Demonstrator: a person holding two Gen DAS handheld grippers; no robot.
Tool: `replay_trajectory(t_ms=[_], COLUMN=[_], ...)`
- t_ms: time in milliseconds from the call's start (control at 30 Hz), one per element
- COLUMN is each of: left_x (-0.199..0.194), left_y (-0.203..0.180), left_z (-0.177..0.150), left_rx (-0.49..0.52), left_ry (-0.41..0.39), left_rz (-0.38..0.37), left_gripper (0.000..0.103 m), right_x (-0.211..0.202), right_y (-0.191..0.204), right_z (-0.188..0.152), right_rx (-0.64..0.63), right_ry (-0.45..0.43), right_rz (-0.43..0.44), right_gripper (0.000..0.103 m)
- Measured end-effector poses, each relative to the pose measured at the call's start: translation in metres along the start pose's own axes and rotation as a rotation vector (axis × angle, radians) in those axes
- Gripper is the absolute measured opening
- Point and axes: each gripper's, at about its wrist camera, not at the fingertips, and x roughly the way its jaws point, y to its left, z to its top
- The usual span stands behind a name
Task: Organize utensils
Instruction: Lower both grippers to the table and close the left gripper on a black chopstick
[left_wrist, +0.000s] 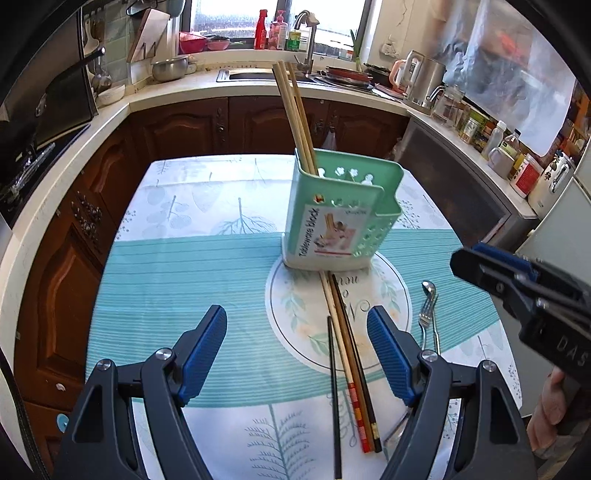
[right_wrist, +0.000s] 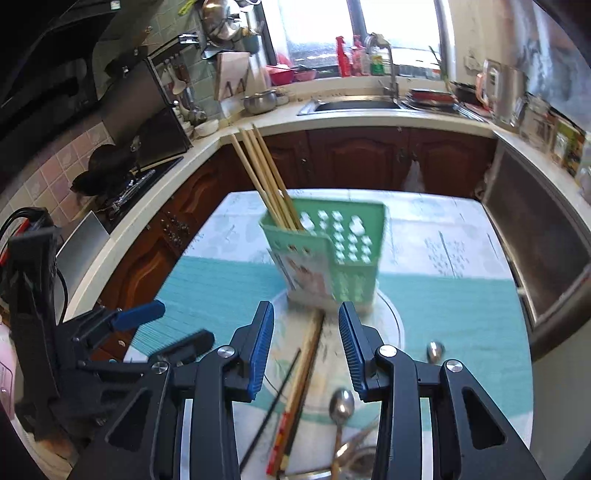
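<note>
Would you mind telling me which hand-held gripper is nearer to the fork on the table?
Right, as far as the views show. The right hand-held gripper hovers open above the fork and spoon area; the left hand-held gripper is open, off to the fork's left, over the loose chopsticks.

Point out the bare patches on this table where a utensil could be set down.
Free: the striped cloth left of the green holder, and the leaf-print strip behind it toward the cabinets. Crowded: the round motif in front of the holder, where loose chopsticks lie, with the fork and spoon to their right.

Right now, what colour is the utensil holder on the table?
Mint green utensil holder with a white base; clearest in the left wrist view.
</note>
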Motion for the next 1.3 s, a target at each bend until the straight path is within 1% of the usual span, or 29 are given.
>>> replay_trajectory(t_ms=[167, 233, 333, 433, 500, 533, 567, 600, 667, 733, 800, 933, 1000, 1100, 1167, 1200, 1267, 1300], left_x=[0.011, 0.02, 0.034, 0.048, 0.054, 0.058, 0.062, 0.066, 0.076, 0.082, 0.086, 0.093, 0.097, 0.105, 0.108, 0.11, 0.111, 0.111], left_y=[-0.007, -0.01, -0.013, -0.019, -0.024, -0.027, -0.03, -0.032, -0.033, -0.034, -0.035, -0.04, -0.045, -0.055, -0.062, -0.063, -0.063, -0.062], left_z=[-0.018, -0.028, -0.043, -0.055, -0.061, -0.064, -0.067, -0.07, -0.075, -0.078, -0.081, -0.083, -0.083, -0.08, -0.077, -0.076, -0.074, -0.073], left_rx=[-0.01, -0.011, -0.016, 0.016, 0.046, 0.068, 0.085, 0.097, 0.105, 0.108, 0.114, 0.133, 0.157, 0.195, 0.222, 0.226, 0.23, 0.234], left_ry=[0.033, 0.059, 0.106, 0.159, 0.182, 0.196, 0.21, 0.23, 0.287, 0.321, 0.349, 0.386, 0.394, 0.41, 0.423, 0.435, 0.449, 0.454], left_rz=[-0.012, -0.014, -0.028, -0.026, -0.015, 0.001, 0.012, 0.011, 0.001, -0.011, -0.016, 0.004, 0.026, 0.062, 0.074, 0.074, 0.084, 0.094], left_gripper=[0.077, 0.077, 0.077, 0.077, 0.077, 0.075, 0.066, 0.061, 0.043, 0.036, 0.036, 0.035, 0.031, 0.031, 0.026, 0.025, 0.019, 0.018], right_x=[-0.009, -0.006, 0.002, 0.009, 0.014, 0.016, 0.018, 0.023, 0.028, 0.034, 0.037, 0.041, 0.044, 0.048, 0.05, 0.05, 0.052, 0.053], right_y=[-0.023, -0.03, -0.04, -0.052, -0.058, -0.059, -0.06, -0.059, -0.061, -0.064, -0.066, -0.064, -0.062, -0.06, -0.059, -0.059, -0.06, -0.06], right_z=[-0.046, -0.062, -0.085, -0.104, -0.112, -0.116, -0.12, -0.116, -0.12, -0.115, -0.113, -0.111, -0.112, -0.114, -0.114, -0.115, -0.116, -0.116], right_rx=[0.049, 0.061, 0.07, 0.105, 0.131, 0.135, 0.136, 0.135, 0.148, 0.17, 0.184, 0.185, 0.177, 0.169, 0.165, 0.165, 0.171, 0.173], right_ry=[0.029, 0.052, 0.096, 0.146, 0.161, 0.164, 0.167, 0.173, 0.187, 0.197, 0.199, 0.202, 0.208, 0.215, 0.22, 0.22, 0.218, 0.218], right_rz=[0.0, -0.015, -0.014, -0.006, 0.002, 0.0, -0.002, -0.003, -0.001, 0.013, 0.022, 0.025, 0.024, 0.027, 0.026, 0.027, 0.029, 0.031], right_gripper=[0.037, 0.037, 0.037, 0.037, 0.037, 0.037, 0.037, 0.037, 0.037, 0.037, 0.037, 0.037, 0.037, 0.037, 0.037, 0.037, 0.037, 0.037])
